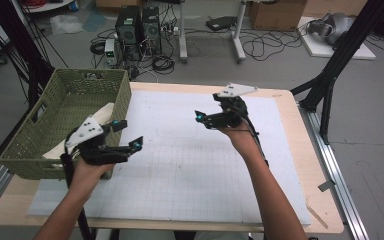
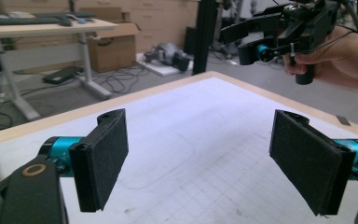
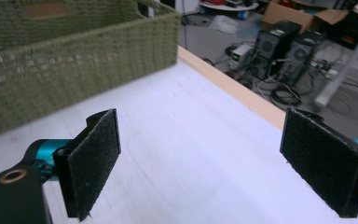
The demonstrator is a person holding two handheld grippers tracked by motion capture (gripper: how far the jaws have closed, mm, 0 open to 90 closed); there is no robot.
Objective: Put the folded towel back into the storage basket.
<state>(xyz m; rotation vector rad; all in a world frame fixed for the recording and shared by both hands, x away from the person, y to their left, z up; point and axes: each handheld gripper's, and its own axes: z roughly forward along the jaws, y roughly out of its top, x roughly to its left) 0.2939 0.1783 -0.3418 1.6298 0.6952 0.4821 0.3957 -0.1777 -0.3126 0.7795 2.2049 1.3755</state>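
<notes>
Nearest, at the left, the left gripper (image 1: 126, 136) hovered with jaws wide and empty, just beside the green woven basket (image 1: 62, 95) at the counter's (image 1: 300, 165) left edge. A pale cloth (image 1: 105, 111) lay inside the basket. Farther right, the right gripper (image 1: 199, 118) hung over the white grid mat (image 1: 190, 170), jaws likewise spread, gripping nothing.

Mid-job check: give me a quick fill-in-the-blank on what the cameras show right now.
1. The green woven basket sits at the table's ____ edge in the high view.
2. The left gripper has its jaws ____.
3. Between the right gripper jaws there is ____.
4. The white mat is printed with a ____.

Missing words: left; open; nothing; grid
</notes>
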